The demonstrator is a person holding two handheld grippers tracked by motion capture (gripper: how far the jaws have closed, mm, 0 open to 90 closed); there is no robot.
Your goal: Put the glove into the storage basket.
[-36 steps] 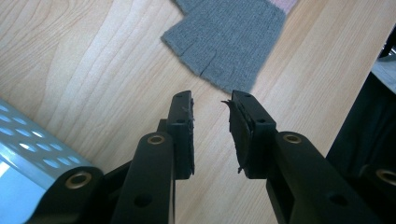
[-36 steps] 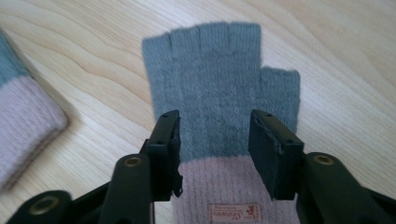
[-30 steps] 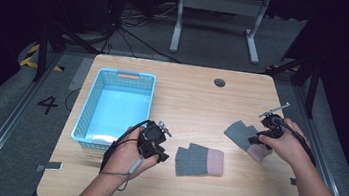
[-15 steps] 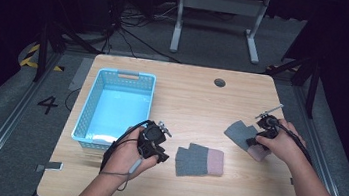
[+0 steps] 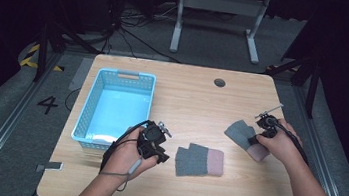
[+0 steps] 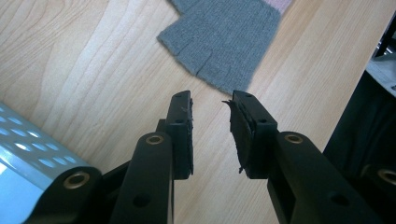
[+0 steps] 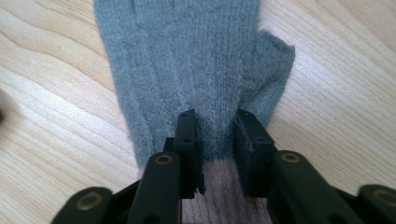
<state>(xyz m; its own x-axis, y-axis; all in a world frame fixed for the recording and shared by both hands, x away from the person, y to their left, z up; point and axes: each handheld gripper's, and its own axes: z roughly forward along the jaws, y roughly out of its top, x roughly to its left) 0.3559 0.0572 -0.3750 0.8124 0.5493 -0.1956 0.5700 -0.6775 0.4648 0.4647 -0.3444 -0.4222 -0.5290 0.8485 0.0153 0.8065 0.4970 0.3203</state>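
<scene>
While its jaws stand slightly apart with a fold of knit between them, not yet pinched, the right tool [image 7: 215, 135] presses down on the grey glove [image 7: 187, 60] where the grey meets its pink cuff [image 7: 224, 191]. The left tool [image 5: 153, 143], jaws parted and holding nothing, hovers just short of the second glove [image 5: 199, 160], which lies flat on the table [image 5: 193, 95]. The blue basket [image 5: 117, 108] sits beside that second glove, beyond the left tool.
</scene>
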